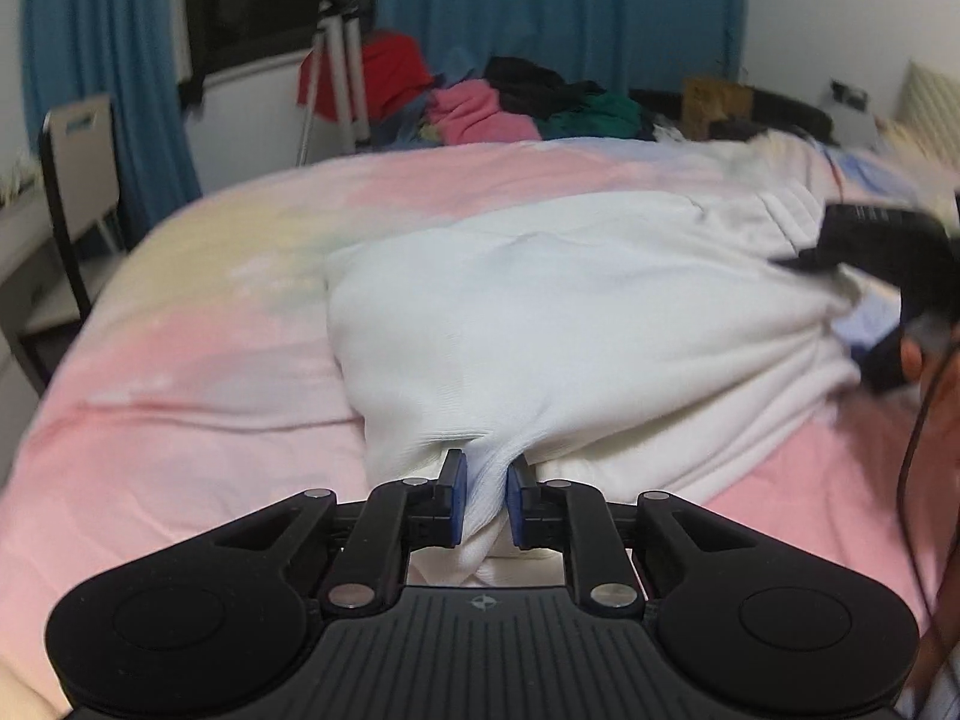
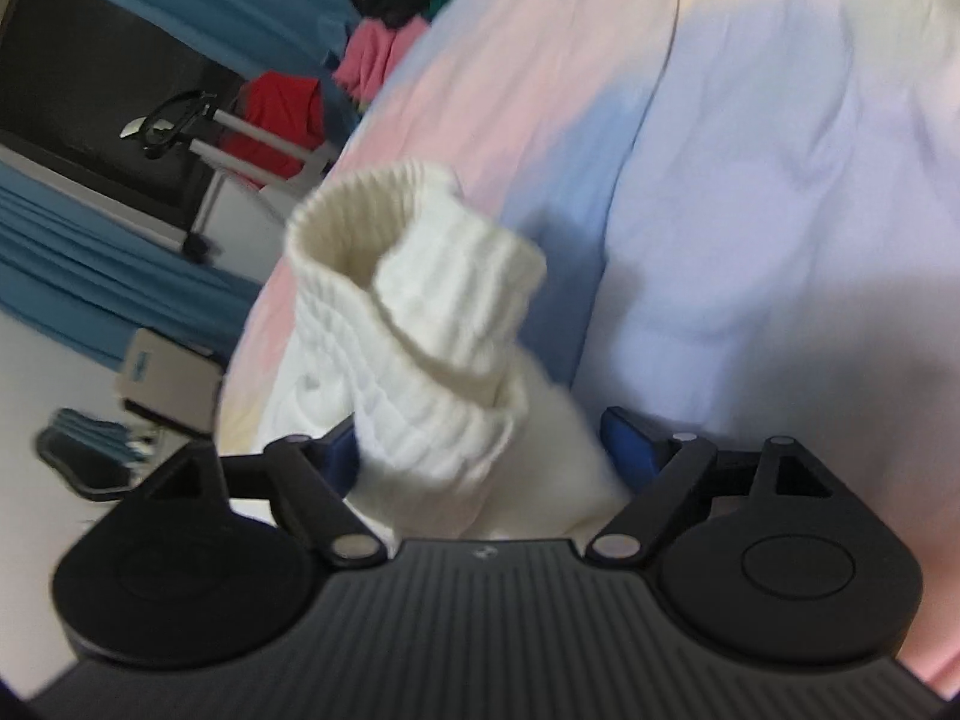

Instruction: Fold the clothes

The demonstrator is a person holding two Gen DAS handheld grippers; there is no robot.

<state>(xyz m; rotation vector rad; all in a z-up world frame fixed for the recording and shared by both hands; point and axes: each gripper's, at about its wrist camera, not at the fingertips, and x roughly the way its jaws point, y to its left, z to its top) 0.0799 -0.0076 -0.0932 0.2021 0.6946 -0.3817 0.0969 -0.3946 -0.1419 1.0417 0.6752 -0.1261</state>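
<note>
While one white sweater (image 1: 576, 324) drapes ahead, left gripper (image 1: 486, 495) pinches its hem; right gripper (image 2: 480, 450) clamps one ribbed cuff (image 2: 420, 300).

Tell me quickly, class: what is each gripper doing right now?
Left gripper: closed on a pinch of the white sweater.
Right gripper: closed around the sweater's ribbed cuff.

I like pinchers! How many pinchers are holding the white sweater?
2. The left gripper pinches the sweater's near edge; the right gripper holds its ribbed cuff.
</note>
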